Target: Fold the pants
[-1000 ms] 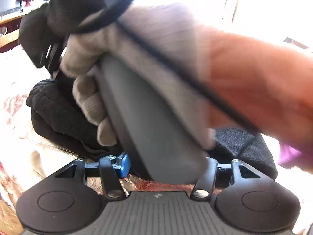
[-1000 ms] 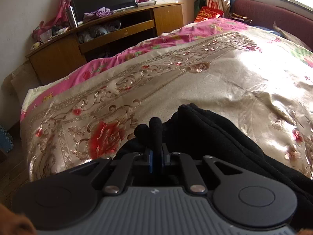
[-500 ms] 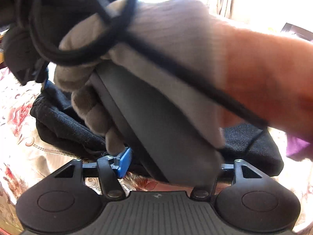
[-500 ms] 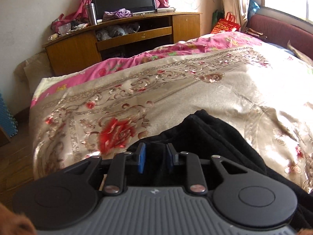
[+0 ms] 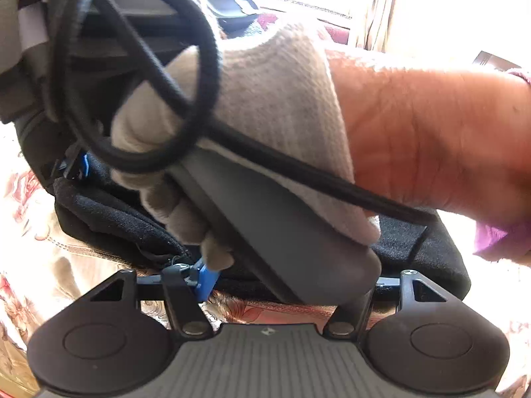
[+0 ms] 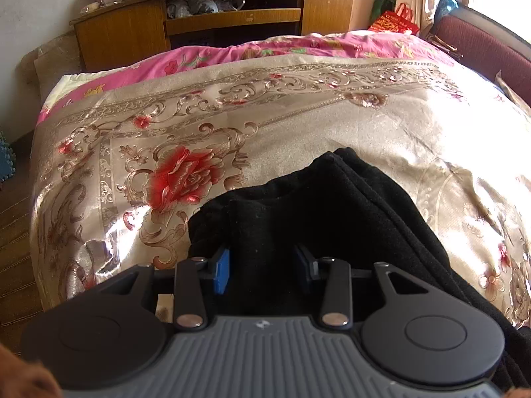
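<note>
My right gripper (image 6: pixel 264 267) sits low over the pants (image 6: pixel 332 219), which lie in a black folded bundle on the bed (image 6: pixel 332 126), on the gold floral cover near the big red rose. Its jaws have just been opening: the blue pads (image 6: pixel 222 270) stand apart with the black cloth under and between them, not pinched, so it's released.

The left gripper (image 5: pixel 285 282) is harder to read. One blue pad (image 5: pixel 205 280) shows near the front edge of the pants, but the other side is hidden behind the grey handle (image 5: pixel 282 232) of the right gripper, which my gloved right hand (image 5: pixel 252 126) is wrapped around right in front of the lens. The jaws have been easing wider too, and nothing looks clamped in them. A black cable (image 5: pixel 298 162) loops across that glove.

Past the bed there's a wooden cabinet (image 6: pixel 212 23) against the wall with stuff piled on top, and a red bag (image 6: pixel 395 21) by the window side.
</note>
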`<state>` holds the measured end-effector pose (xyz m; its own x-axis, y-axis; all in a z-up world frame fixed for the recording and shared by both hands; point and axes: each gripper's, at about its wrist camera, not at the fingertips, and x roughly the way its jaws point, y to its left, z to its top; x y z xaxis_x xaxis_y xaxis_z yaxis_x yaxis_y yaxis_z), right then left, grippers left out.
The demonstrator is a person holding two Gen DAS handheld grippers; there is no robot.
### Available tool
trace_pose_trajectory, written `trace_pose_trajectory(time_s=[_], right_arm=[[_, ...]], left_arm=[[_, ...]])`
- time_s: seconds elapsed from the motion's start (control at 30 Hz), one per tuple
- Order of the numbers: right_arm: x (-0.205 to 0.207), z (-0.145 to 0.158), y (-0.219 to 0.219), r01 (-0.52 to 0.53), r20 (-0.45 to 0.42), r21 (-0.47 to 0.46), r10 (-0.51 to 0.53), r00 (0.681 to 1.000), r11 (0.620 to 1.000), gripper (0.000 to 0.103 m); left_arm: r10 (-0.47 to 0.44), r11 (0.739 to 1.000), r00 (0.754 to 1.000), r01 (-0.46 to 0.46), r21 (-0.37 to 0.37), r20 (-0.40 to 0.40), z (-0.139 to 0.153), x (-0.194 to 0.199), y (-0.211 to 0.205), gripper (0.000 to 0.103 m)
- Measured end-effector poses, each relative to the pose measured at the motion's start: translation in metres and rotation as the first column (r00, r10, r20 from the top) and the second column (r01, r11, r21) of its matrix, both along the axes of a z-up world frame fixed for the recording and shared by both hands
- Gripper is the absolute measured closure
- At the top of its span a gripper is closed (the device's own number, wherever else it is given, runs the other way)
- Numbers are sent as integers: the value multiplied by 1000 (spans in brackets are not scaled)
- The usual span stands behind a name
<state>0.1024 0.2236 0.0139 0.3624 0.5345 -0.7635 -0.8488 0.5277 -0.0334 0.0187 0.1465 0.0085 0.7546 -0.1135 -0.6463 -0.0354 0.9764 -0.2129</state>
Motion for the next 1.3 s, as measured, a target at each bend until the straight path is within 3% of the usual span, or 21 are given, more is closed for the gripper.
trace_pose_trajectory(time_s=[0.2, 0.23, 0.27, 0.47, 0.63, 0.8, 0.87, 0.93, 1.03, 1.17, 1.3], right_arm=[[-6, -1, 9, -13, 58, -44, 16, 998, 999, 64], [-8, -1, 10, -14, 76, -52, 17, 997, 999, 73], [-8, -1, 10, -8, 81, -59, 13, 997, 998, 98], [-1, 28, -1, 71, 34, 61, -73, 997, 996, 97], [-6, 53, 1, 48, 51, 145, -56, 997, 988, 97], [-2, 33, 22, 44, 29, 161, -50, 998, 986, 97], [-7, 18, 31, -16, 83, 126, 6, 997, 992, 95], [-4, -7, 42, -54, 67, 41, 51, 996, 998, 90], [0, -17, 38, -79, 54, 54, 76, 996, 995, 90], [12, 18, 10, -39, -55, 169, 49, 997, 985, 83], [9, 57, -54, 0, -32, 279, 9, 999, 960, 72]], left_arm=[[2, 999, 1000, -2, -39, 7, -4, -1, 3, 27], [2, 999, 1000, -1, -44, 9, -3, -2, 4, 27], [2, 999, 1000, -2, -50, 9, -2, -3, 7, 27], [23, 992, 999, -20, -122, 26, -3, -7, 23, 27], [56, 989, 997, -49, -139, 48, -3, -13, 28, 27], [96, 985, 995, -88, -150, 41, -8, -15, 24, 27], [95, 986, 995, -90, -143, 24, -10, -10, 24, 27], [93, 987, 996, -92, -136, 4, -12, -6, 23, 27], [93, 985, 996, -93, -144, -6, -13, 0, 21, 27], [101, 984, 995, -99, -148, 5, -15, -2, 21, 27], [110, 991, 993, -105, -89, 49, -8, -15, 11, 27]])
